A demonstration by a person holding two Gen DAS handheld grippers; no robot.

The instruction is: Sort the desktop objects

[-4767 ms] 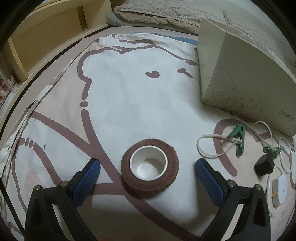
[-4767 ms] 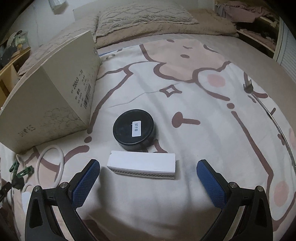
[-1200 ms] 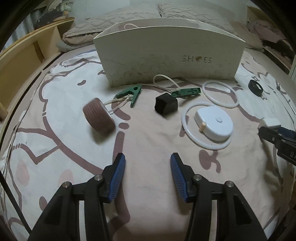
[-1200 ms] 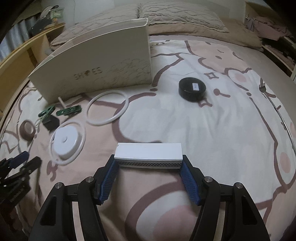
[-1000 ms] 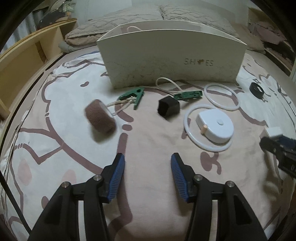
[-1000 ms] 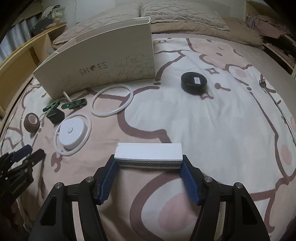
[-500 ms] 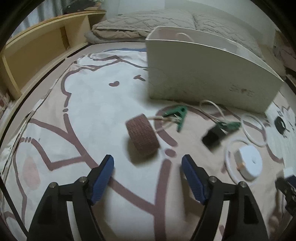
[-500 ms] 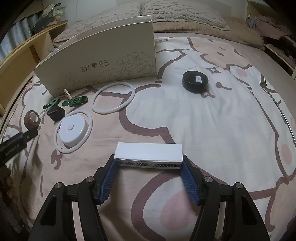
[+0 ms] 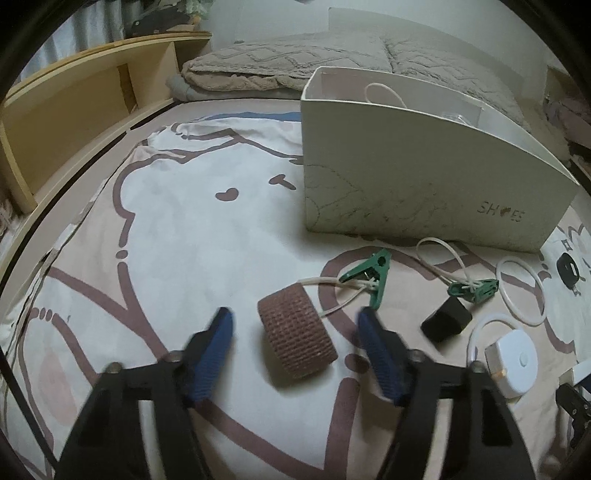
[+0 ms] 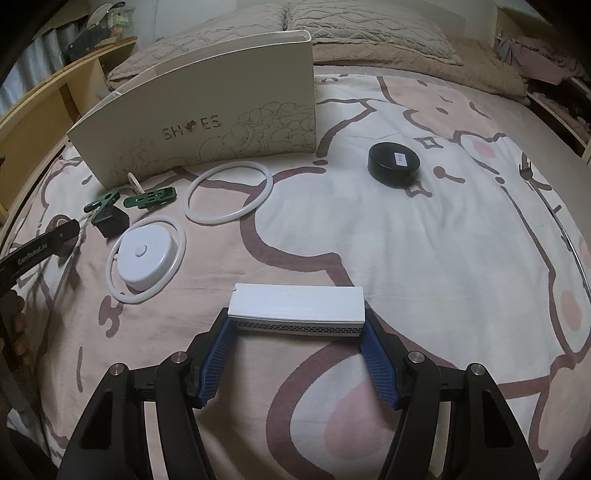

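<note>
A cartoon-printed bedsheet [image 10: 424, 236], soft cloth in white, pink and brown outlines, forms the work surface; broad open cloth lies at its right in the right wrist view and at its left in the left wrist view. A wooden shelf unit [image 9: 74, 110] borders one side, and quilted beige pillows [image 10: 332, 29] line the far edge. An open-topped cream cardboard box [image 10: 207, 122] stands upright, bearing flower line-drawings and the word "SHOES", its O drawn as a heart. The right gripper [image 10: 295, 345] clamps a white rectangular box [image 10: 295, 306] endwise between its blue ribbed pads [image 10: 218, 354], both pads pressed to its short ends; a mesh-patterned strip runs along its near face. The left gripper [image 9: 297, 345], blurred, has just been closing and stands part open around a brown roll of woven bandage tape [image 9: 297, 336], which lies on its side between the pads with gaps at either side. A white round plastic device [image 10: 146, 256] rests inside one white ring [image 10: 110, 275]; a second white ring [image 10: 229, 195] lies just beside it, near the cardboard box. A black round tin [image 10: 393, 162] with an unreadable label sits well apart at right. Two green clothes pegs [image 9: 365, 275] grip cream cord beside a small black block [image 9: 445, 323]. The left gripper's arm reads "GenRobot.AI".
</note>
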